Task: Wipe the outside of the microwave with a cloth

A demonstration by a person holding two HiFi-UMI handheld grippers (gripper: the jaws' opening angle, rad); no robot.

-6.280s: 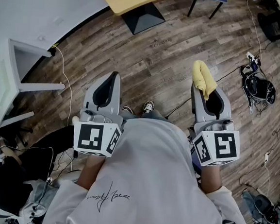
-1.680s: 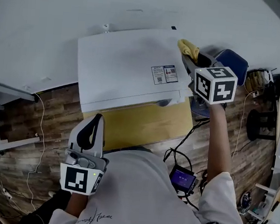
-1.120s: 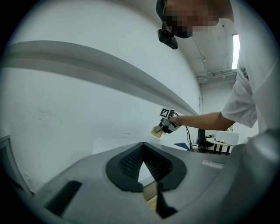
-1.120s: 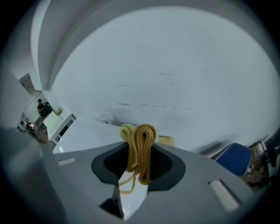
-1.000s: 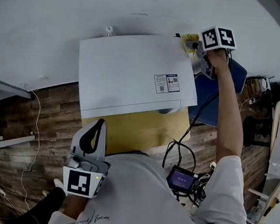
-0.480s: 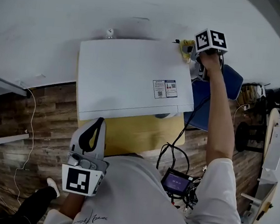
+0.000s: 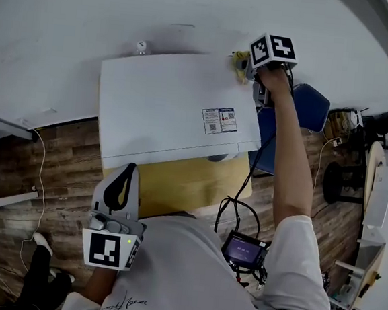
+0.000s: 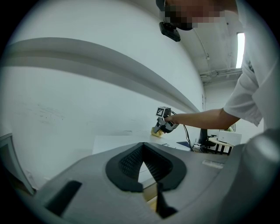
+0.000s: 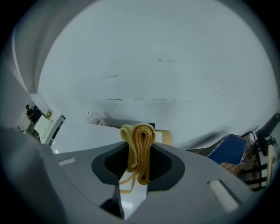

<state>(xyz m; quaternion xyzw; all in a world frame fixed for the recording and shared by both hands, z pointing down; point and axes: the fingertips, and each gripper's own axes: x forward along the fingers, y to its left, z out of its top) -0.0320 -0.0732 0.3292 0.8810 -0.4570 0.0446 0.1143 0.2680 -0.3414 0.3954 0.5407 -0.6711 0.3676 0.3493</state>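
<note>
At the microwave (image 7: 171,108), the right gripper (image 7: 245,63) pinched a yellow cloth (image 9: 139,140) in its fingers (the left gripper (image 7: 131,170) had fingers pressed together).

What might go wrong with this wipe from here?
The cloth in the right tool is a narrow bunch at the back right corner of the microwave; it may slide off the edge or wipe only a thin strip. Passing forward, it could catch the label on the top. The cable hanging from that arm might snag the front corner.

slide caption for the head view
Right gripper holds a yellow cloth at the white microwave's far right corner
</note>
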